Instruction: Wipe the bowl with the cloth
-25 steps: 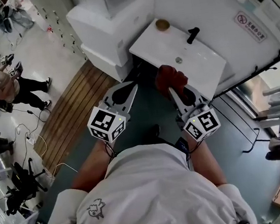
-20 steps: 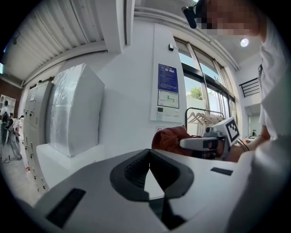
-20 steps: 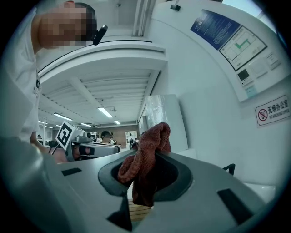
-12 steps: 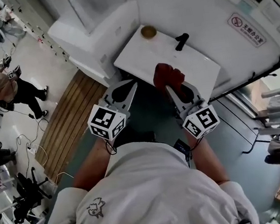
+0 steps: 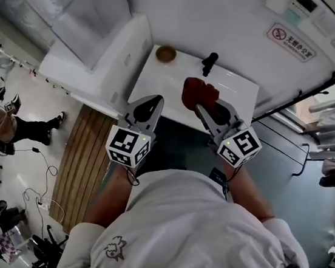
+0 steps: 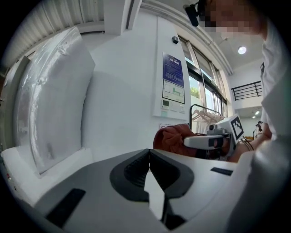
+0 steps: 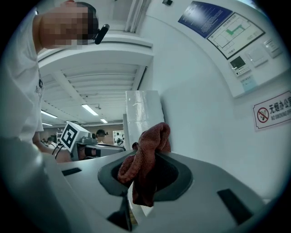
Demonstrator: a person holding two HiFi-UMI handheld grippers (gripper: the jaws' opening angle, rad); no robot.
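Bowl (image 5: 165, 54) sat at the far-left corner of the white surface (image 5: 239, 93), nothing touching it. Red cloth (image 5: 197, 91) was pinched in the right tool (image 5: 207, 110), bunched over its tips, well short of the bowl. Left tool (image 5: 146, 110) was clenched on nothing. Probably best: open the left tool to steady the rim, then bring the cloth in. 1 black upright fitting (image 5: 209, 63) stood near the bowl's right and could snag the cloth. White unit (image 5: 99, 59) flanked the left.

Surface: white rectangular tabletop (image 5: 163, 79), upper centre of frame.
On it: small round brown bowl (image 5: 165, 54) upper left, black upright object (image 5: 209, 63) right of it.
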